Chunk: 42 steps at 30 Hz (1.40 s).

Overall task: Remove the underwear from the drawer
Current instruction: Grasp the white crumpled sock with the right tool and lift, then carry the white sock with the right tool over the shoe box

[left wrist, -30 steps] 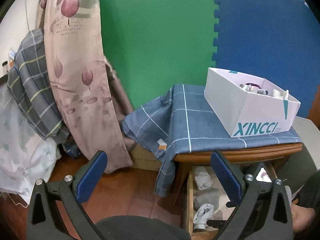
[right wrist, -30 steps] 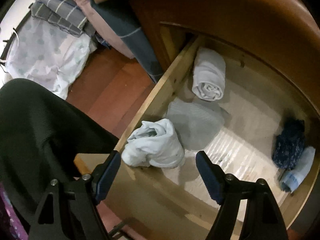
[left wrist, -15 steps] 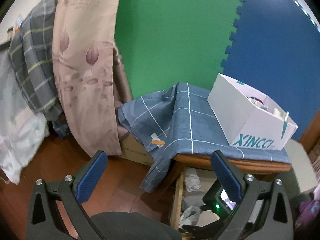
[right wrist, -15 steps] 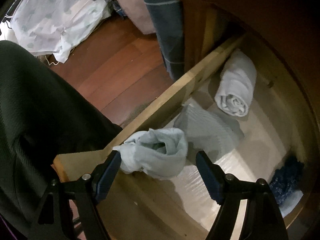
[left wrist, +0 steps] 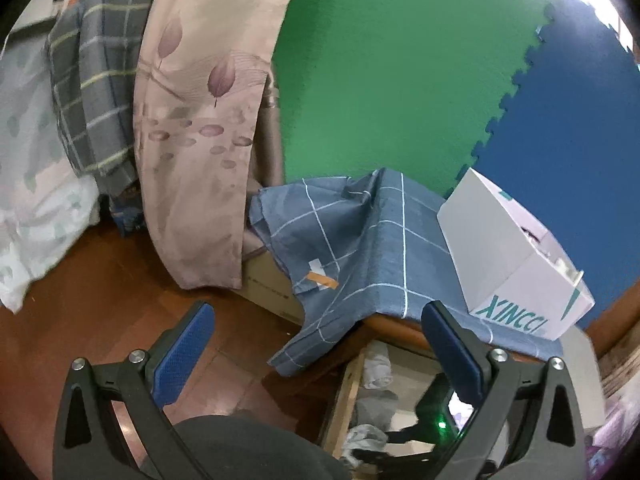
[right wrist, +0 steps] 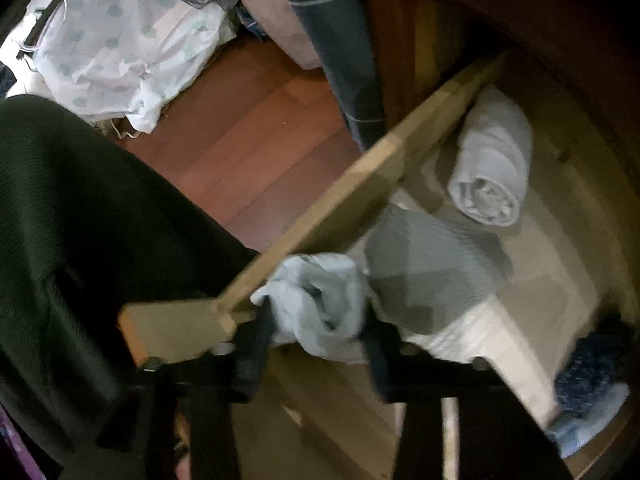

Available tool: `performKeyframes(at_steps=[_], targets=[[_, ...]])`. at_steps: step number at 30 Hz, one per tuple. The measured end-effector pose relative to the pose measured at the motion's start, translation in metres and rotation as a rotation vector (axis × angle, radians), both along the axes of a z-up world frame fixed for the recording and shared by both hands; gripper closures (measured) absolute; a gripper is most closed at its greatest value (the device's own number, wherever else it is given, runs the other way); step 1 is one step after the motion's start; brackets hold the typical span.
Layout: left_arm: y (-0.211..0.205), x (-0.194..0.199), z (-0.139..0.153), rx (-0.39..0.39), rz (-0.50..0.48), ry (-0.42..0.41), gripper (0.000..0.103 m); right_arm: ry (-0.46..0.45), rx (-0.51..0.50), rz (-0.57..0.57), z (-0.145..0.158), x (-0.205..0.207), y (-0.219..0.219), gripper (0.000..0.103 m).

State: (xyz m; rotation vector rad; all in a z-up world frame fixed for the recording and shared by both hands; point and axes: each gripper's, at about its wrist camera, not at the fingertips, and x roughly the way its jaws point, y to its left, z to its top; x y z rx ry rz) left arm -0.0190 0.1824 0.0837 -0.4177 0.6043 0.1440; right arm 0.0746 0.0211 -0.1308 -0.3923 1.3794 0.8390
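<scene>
Here the open drawer [right wrist: 352,200] holds the task's thing at its near left corner: a crumpled pale-blue underwear [right wrist: 320,300] lying against the wooden side rail. The right gripper [right wrist: 316,344] points steeply down over it, and its jaws are closing with the fabric bunched between them; the pads appear to touch the cloth on both sides. The left gripper [left wrist: 316,356] hangs wide open and empty above the floor, left of the drawer.

Risks, largest first. The drawer's side rail sits just beside the left finger, so a lift straight toward the near left could probably snag finger or cloth on the wood. The grey folded garment [right wrist: 432,264] touches the underwear on its right and may be dragged up with it. The grip seems to catch only the near part of the loose bundle, so a fold might slip free on lifting. The rolled white cloth [right wrist: 492,168], farther back, looks safely apart.

Against the earlier frames, the right jaws stood wide with the bundle untouched ahead of them; now they are narrowed around it. The left view has rolled and shifted, with the white box [left wrist: 516,264] now further right.
</scene>
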Motion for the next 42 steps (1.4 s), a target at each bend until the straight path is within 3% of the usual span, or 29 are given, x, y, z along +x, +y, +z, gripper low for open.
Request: performKeyframes(at_steps=[6, 13, 21, 26, 33, 39, 42], targets=[[-0.032, 0.003, 0.008, 0.174, -0.047, 0.005, 0.001, -0.05, 0.044, -0.026, 0.015, -0.019, -0.03, 0.069], [-0.047, 0.01, 0.008, 0.228, -0.091, 0.021, 0.001, -0.104, 0.128, -0.151, 0.05, -0.03, -0.081, 0.069], [-0.047, 0.006, 0.011, 0.174, -0.094, 0.0, 0.001, -0.211, 0.27, -0.38, 0.122, -0.048, -0.171, 0.069], [-0.053, 0.023, -0.002, 0.107, -0.085, 0.106, 0.001, -0.251, 0.372, -0.504, 0.166, -0.058, -0.223, 0.069], [-0.083, 0.024, 0.004, 0.131, -0.22, 0.001, 0.001, -0.32, 0.506, -0.609, 0.232, -0.064, -0.27, 0.069], [-0.089, 0.021, 0.004, 0.024, -0.265, -0.103, 0.001, -0.466, 0.552, -0.61, 0.307, -0.052, -0.288, 0.069], [-0.086, 0.021, 0.003, -0.011, -0.258, -0.108, 0.001, -0.536, 0.556, -0.606, 0.339, -0.034, -0.293, 0.069]])
